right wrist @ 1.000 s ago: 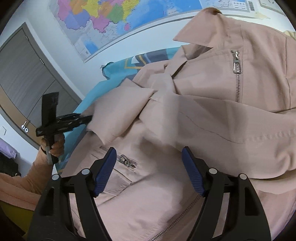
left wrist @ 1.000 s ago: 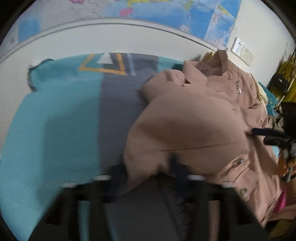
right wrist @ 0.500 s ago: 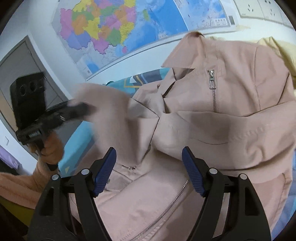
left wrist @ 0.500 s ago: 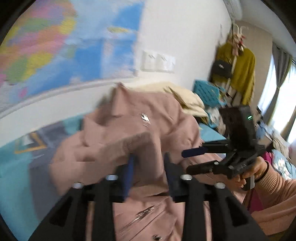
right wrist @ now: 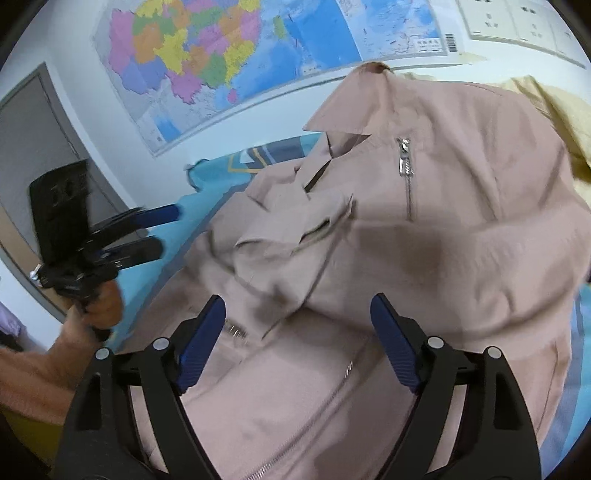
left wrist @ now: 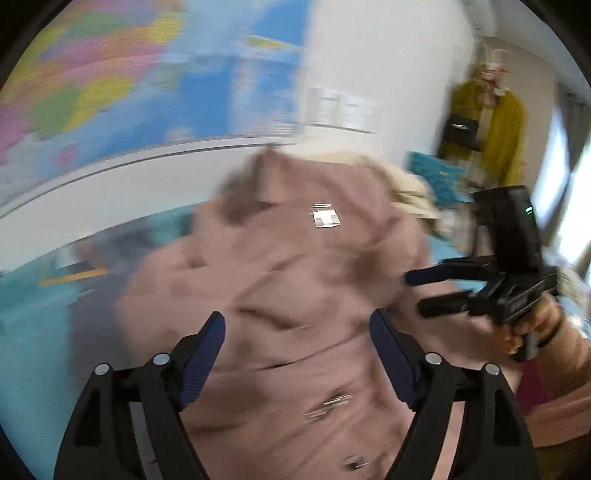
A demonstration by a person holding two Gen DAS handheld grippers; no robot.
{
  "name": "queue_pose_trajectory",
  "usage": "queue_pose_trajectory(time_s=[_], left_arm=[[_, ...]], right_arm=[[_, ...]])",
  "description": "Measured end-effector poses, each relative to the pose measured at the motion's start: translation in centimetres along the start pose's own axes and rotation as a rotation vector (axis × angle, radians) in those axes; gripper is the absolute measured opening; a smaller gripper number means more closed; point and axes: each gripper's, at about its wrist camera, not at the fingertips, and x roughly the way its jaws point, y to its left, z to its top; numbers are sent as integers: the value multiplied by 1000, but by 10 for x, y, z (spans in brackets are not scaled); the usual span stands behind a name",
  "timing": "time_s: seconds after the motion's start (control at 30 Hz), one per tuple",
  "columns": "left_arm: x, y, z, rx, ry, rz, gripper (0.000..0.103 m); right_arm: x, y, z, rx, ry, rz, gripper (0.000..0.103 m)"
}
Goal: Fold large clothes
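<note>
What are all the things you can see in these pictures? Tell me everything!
Jacket: one, dusty pink, spread on the bed, sleeve folded across its front.
Bedsheet: one, teal and grey, under the jacket.
Pale yellow cloth: one, behind the jacket.
Map: one, many colours, on the wall.
Wall sockets: white, right of the map.
Door: one, grey, far left.
Mustard coat: one, hanging, with a black bag.
Left gripper: black with blue pads, open, empty.
Right gripper: same, open, empty.
</note>
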Motion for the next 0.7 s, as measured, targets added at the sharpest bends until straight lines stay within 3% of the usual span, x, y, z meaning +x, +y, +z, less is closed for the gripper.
queue_pose_trajectory(time_s=[0.17, 0.23, 0.27, 0.3, 0.37, 0.43, 0.5, 0.53, 0.57, 0.7], left_arm=[[2, 36, -29, -74, 71, 145, 77], [8, 42, -38, -85, 108, 159, 77], [11, 44, -41, -86, 118, 165, 77], [15, 44, -45, -81, 136, 179, 76], [20, 46, -50, -63, 149, 203, 72], [27, 48, -55, -51, 187, 215, 60], [38, 54, -61, -64, 239, 212, 35], [41, 57, -63, -71, 253, 209, 30], [41, 60, -66, -77, 253, 210, 21], [37, 60, -71, -77, 252, 226, 15]], right_arm=[[53, -7, 27, -5, 66, -29, 78], [69, -16, 34, 42, 97, 24, 52], [71, -20, 37, 60, 99, 56, 22], [67, -22, 39, 69, 86, 61, 5], [41, -27, 42, 98, 12, 146, 4], [4, -34, 42, 129, -81, 157, 4], [-39, -49, 33, 193, -172, 164, 4], [-53, -55, 26, 217, -189, 146, 4], [-61, -60, 19, 235, -190, 135, 5], [-58, -84, -28, 323, -38, 23, 21]])
